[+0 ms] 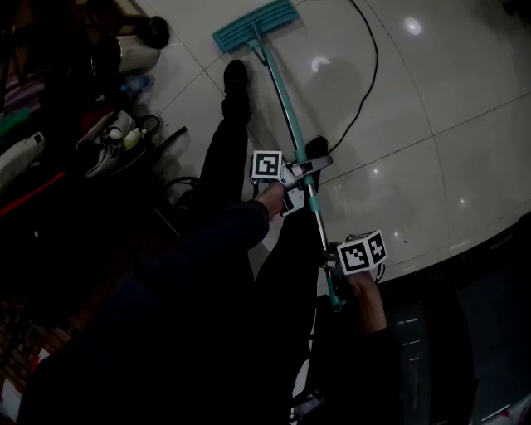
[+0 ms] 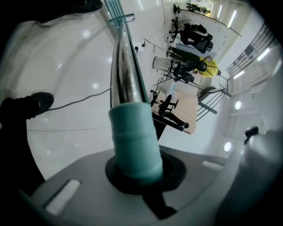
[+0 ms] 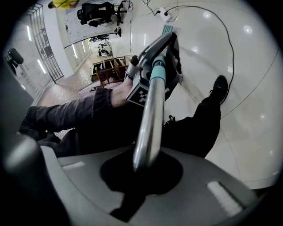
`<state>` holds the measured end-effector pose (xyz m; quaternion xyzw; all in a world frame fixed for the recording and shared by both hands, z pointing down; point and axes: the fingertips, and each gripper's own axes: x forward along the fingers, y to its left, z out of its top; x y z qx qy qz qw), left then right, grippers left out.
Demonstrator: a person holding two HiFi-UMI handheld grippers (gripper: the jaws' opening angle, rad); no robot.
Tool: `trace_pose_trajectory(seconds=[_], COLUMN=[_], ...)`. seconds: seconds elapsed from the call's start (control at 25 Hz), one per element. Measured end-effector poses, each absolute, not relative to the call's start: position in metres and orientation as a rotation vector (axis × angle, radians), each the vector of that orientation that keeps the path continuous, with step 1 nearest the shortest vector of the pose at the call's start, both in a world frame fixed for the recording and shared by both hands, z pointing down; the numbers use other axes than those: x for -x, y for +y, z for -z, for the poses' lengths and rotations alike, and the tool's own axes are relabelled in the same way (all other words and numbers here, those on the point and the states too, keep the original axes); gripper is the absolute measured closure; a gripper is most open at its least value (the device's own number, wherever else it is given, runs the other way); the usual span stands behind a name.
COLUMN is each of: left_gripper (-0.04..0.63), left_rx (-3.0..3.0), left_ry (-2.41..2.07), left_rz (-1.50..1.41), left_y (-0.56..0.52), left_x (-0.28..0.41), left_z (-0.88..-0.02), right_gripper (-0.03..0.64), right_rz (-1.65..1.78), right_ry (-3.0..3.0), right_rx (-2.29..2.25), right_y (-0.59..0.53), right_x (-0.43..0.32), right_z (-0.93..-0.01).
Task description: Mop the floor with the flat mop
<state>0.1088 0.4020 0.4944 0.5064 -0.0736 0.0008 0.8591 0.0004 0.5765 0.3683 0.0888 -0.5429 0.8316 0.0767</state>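
Observation:
The flat mop's teal head (image 1: 253, 23) lies on the pale tiled floor (image 1: 431, 100) ahead of my feet. Its thin pole (image 1: 286, 112) slants down toward me. My left gripper (image 1: 305, 173) is shut on the pole at mid-length. In the left gripper view (image 2: 137, 170) a teal collar (image 2: 132, 137) sits between the jaws, with the mop head (image 2: 117, 11) far off. My right gripper (image 1: 333, 270) is shut on the pole's near end. The right gripper view (image 3: 143, 170) shows the bare metal pole (image 3: 150, 110) running up to the left gripper (image 3: 154, 66).
A black cable (image 1: 365, 75) snakes over the floor right of the mop. Metal flasks (image 1: 124, 50) and dark clutter (image 1: 108, 145) crowd the left side. My black shoe (image 1: 236, 79) stands just left of the pole. A dark ledge (image 1: 465, 274) borders the floor at lower right.

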Motion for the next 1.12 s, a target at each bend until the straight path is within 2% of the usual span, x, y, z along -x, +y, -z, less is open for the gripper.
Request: trace_pose_trajectory(seconds=[0.28, 0.88, 1.12], left_gripper=[0.594, 0.588, 0.588], left_rx=[-1.060, -1.101, -1.140], left_ry=[-0.143, -0.090, -0.091], left_rz=[-0.007, -0.004, -0.015], left_y=[0.307, -0.014, -0.078], left_x=[-0.074, 0.022, 0.040], left_z=[-0.516, -0.535, -0.541], right_gripper=[0.606, 0.603, 0.603], right_rz=[-2.494, -2.476, -2.442], right_ry=[-1.600, -1.649, -1.682], right_rx=[-0.285, -0.373, -0.366], right_y=[0.477, 0.155, 0.097], right_x=[0.037, 0.145, 0.161], right_z=[-0.381, -0.409, -0.420])
